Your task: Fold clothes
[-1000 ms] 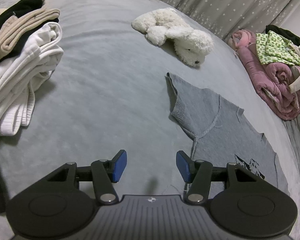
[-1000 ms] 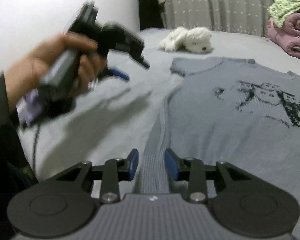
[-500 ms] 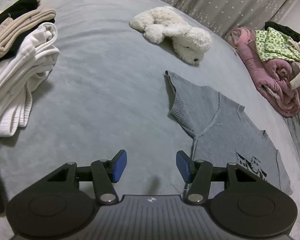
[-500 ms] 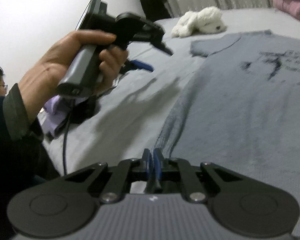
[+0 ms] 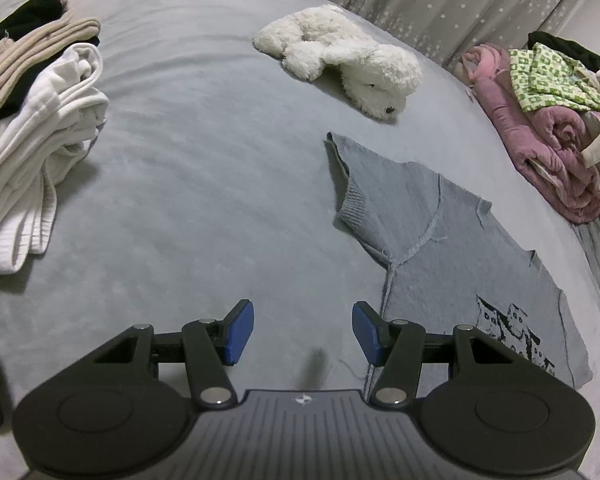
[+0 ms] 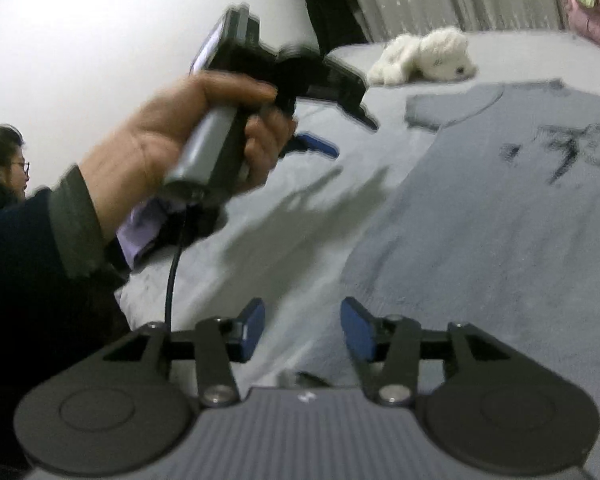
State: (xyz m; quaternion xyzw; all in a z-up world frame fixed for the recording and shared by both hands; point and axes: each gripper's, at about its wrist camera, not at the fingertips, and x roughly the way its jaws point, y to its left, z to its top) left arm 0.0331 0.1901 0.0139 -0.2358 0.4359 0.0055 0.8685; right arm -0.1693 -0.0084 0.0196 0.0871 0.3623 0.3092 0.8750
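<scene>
Above the bed point(image 6: 260, 220), a hand point(image 6: 172, 148) holds the left tool point(image 5: 303, 330) level.

Right wrist view is smeared by motion: the print on the grey T-shirt point(image 6: 500, 216) cannot be read, and the hand point(image 6: 188, 136) gripping the left tongs point(image 6: 340, 120) is blurred. White clothes pile point(image 5: 32, 152) and pink blanket point(image 5: 548, 148) are cut off by the frame edges.

Dim, cool indoor light. The left wrist view is sharp, with fisheye bending and dark corners. The right wrist view is motion-blurred, worst on the hand point(image 6: 204, 136) at ten o'clock; soft shadows cross the bed point(image 6: 300, 216).
</scene>
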